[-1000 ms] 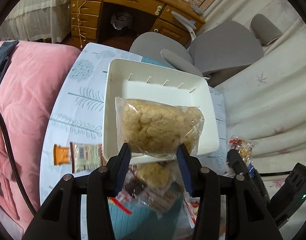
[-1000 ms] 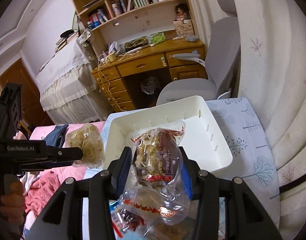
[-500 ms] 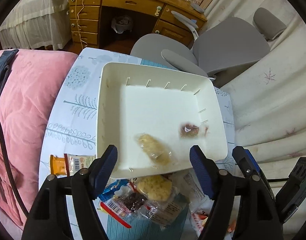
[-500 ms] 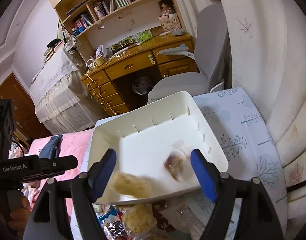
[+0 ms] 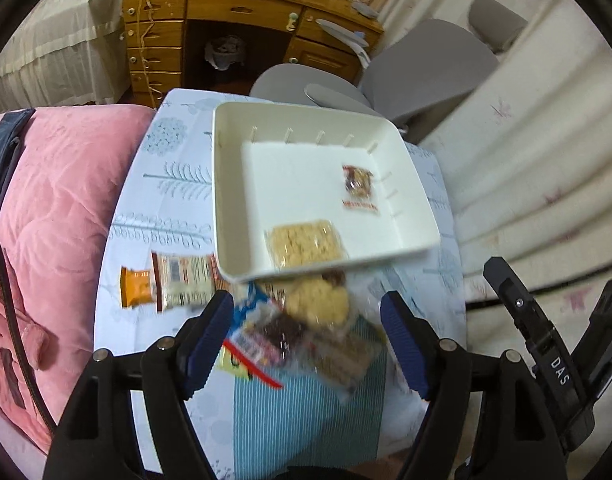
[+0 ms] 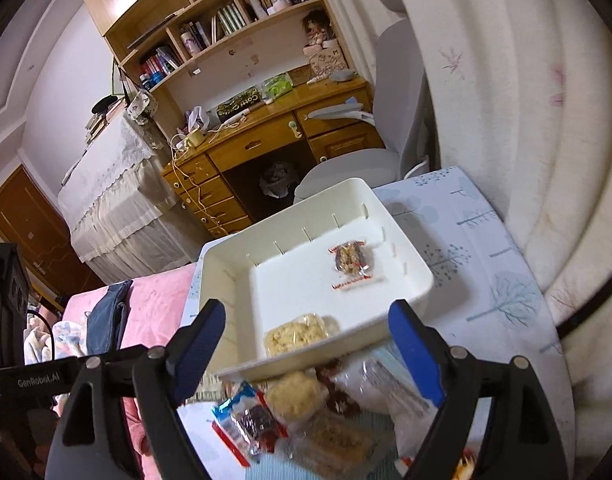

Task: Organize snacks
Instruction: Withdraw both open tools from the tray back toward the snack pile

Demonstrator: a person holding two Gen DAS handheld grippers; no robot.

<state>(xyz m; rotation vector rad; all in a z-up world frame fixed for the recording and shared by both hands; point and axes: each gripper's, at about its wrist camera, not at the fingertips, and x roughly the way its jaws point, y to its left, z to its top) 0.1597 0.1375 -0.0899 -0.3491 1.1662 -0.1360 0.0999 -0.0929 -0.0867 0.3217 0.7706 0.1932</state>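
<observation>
A white bin (image 5: 226, 184) sits on the tree-print tablecloth (image 5: 166, 184). Inside it lie a pale rice-crisp packet (image 5: 304, 242) near the front wall and a small red-trimmed packet (image 5: 358, 188) toward the right. My left gripper (image 5: 306, 304) is open and holds nothing, hovering over a pile of wrapped snacks (image 5: 298, 332) in front of the bin. In the right wrist view the same bin (image 6: 405, 264), rice-crisp packet (image 6: 298, 334) and red-trimmed packet (image 6: 349, 260) show. My right gripper (image 6: 307, 312) is opening, nothing between its jaws, above the pile (image 6: 298, 400).
An orange and brown bar packet (image 5: 174, 280) lies left of the bin's front corner. A pink quilt (image 5: 46, 220) borders the table on the left. A grey chair (image 5: 425, 68) and a wooden desk (image 5: 226, 12) stand behind, with pale fabric (image 5: 525, 160) on the right.
Both grippers let go of their packets, which dropped into the bin and now lie flat. Both sets of jaws widened, and both grippers drew back toward the pile.
</observation>
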